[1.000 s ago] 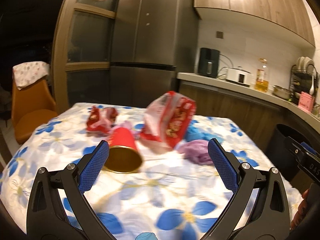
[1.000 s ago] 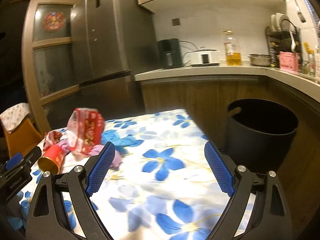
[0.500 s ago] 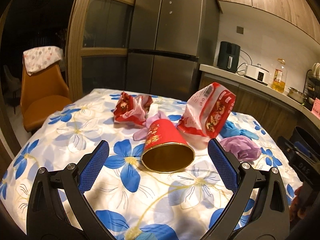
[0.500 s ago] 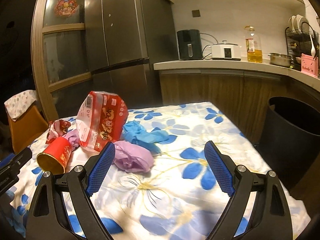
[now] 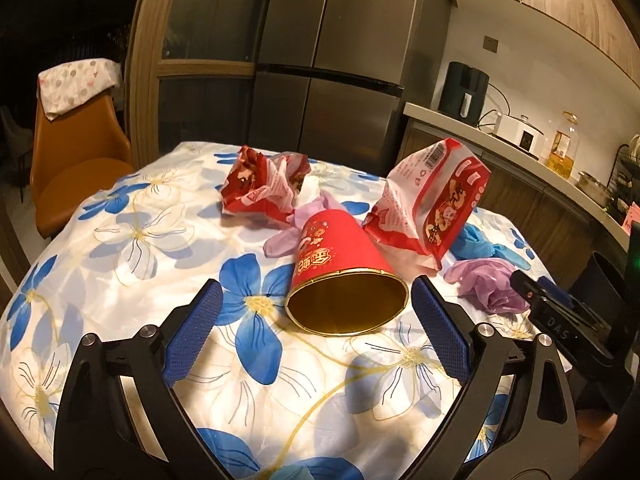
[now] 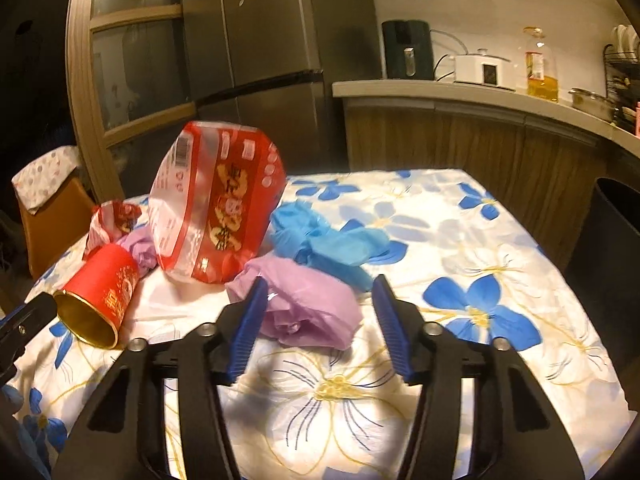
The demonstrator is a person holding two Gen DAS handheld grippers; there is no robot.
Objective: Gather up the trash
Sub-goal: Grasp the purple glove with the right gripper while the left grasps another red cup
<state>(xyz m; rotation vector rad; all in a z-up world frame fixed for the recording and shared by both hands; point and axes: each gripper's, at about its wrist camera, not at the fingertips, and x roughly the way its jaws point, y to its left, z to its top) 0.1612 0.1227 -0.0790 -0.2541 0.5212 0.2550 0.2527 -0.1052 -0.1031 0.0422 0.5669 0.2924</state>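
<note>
A red paper cup (image 5: 340, 264) lies on its side on the flowered tablecloth (image 5: 120, 280), gold mouth toward me. My left gripper (image 5: 316, 292) stands open just short of its rim, jaws closing a little, touching nothing. In the right wrist view a crumpled purple wad (image 6: 312, 312) sits between the closing jaws of my right gripper (image 6: 320, 284); the pads do not press on it. Behind it lie blue gloves (image 6: 328, 244) and a tall red snack bag (image 6: 216, 200). A crumpled red wrapper (image 5: 260, 188) lies farther back on the left.
A black bin (image 6: 612, 232) stands off the table's right edge by the wooden counter (image 6: 480, 96). An orange chair (image 5: 76, 168) is at the table's far left. A steel fridge (image 5: 332, 60) rises behind the table.
Both grippers came forward and lower toward the trash. The cup now fills the gap before the left jaws. The right jaws narrowed markedly around the purple wad.
</note>
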